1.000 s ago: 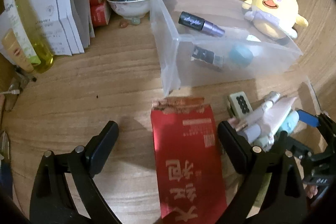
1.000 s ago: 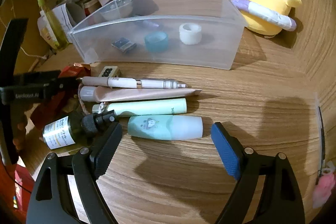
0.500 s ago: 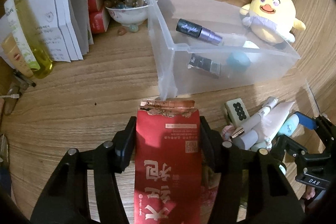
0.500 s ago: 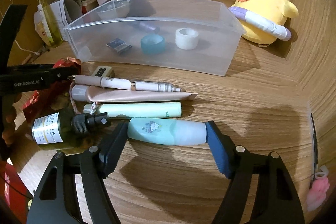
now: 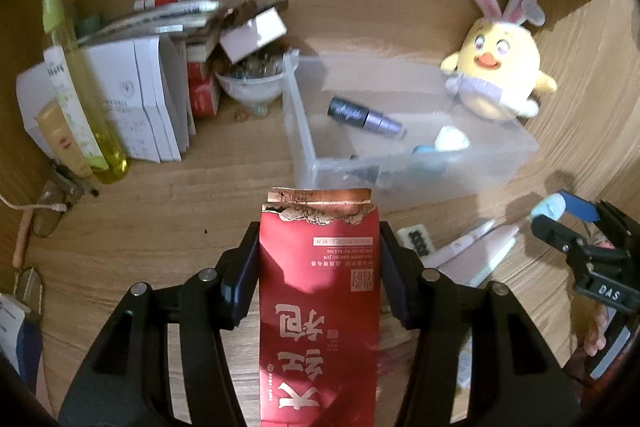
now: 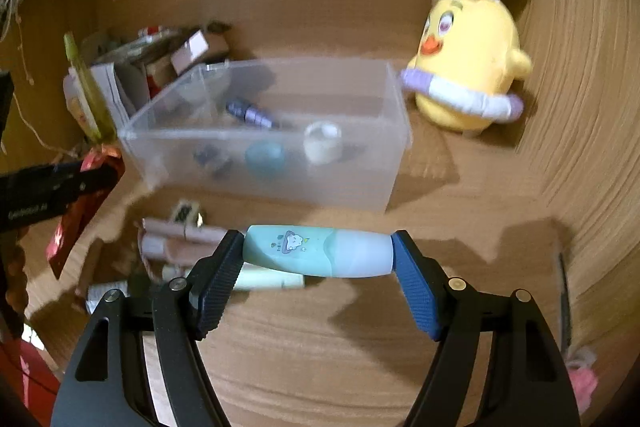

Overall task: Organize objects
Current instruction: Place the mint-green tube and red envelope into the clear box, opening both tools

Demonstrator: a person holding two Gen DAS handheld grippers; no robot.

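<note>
Left wrist view:
Left gripper (image 5: 318, 267): its fingers (image 5: 240, 279) press on both sides of a red packet (image 5: 319, 307) with gold writing.
Red packet: it has a torn top edge and is held up off the wooden bench (image 5: 180, 187).
Clear box (image 5: 400, 151): it sits on the bench just past the packet. A dark and purple tube (image 5: 362, 115) and a small blue round thing (image 5: 430, 161) lie inside.
Yellow chick toy (image 5: 498, 75): it has bunny ears and stands beside the far right end of the box.
Bowl of marbles (image 5: 250, 83): it is to the left of the box, next to white papers (image 5: 140, 103) and a tall yellow bottle (image 5: 80, 95).
Right gripper (image 5: 568, 223): it shows at the right edge.

Right wrist view:
Right gripper (image 6: 318, 259): its fingers (image 6: 416, 287) squeeze the two ends of a small teal bottle (image 6: 318, 251).
Teal bottle: it lies sideways between the fingers, up off the bench (image 6: 320, 367).
Clear box (image 6: 272, 135): it is behind the bottle. A white ring (image 6: 322, 141) is inside.
Pens and tubes (image 6: 180, 239): they lie on the bench to the left.
</note>
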